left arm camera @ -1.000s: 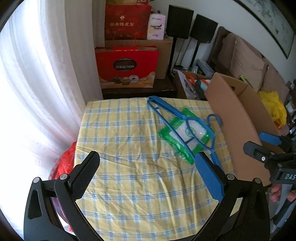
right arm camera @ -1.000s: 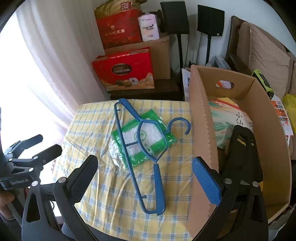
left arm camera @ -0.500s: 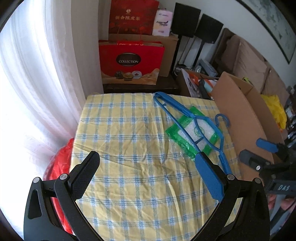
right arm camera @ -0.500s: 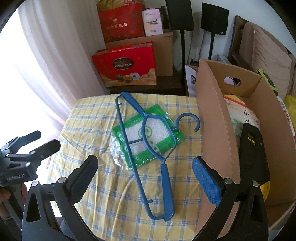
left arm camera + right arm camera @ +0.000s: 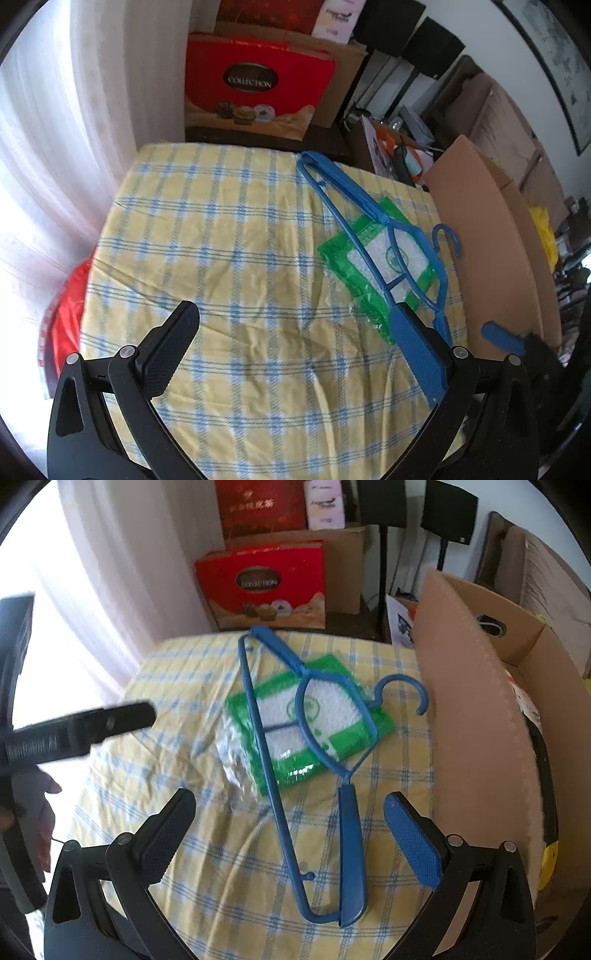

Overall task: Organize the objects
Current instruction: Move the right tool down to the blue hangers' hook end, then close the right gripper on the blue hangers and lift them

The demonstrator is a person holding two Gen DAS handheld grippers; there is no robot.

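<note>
A blue plastic hanger [image 5: 347,823] lies on the yellow checked tablecloth [image 5: 207,849], across a green and white plastic packet [image 5: 314,716]. Both also show in the left wrist view, the hanger [image 5: 354,192] over the packet [image 5: 354,273] at the table's right side. My right gripper [image 5: 290,827] is open and empty, low over the hanger's near end. My left gripper [image 5: 295,336] is open and empty above the cloth's middle, left of the packet. An open cardboard box [image 5: 480,716] stands against the table's right edge.
A red gift box [image 5: 258,85] and brown cartons stand behind the table. White curtains [image 5: 55,129] hang at the left. A red bag [image 5: 66,306] sits below the table's left edge. Speakers and sofa cushions are at the back right.
Both grippers have moved forward and lower toward the table. The right gripper has come down over the hanger's near end. The left gripper has closed in on the cloth. Hanger and packet have not moved.
</note>
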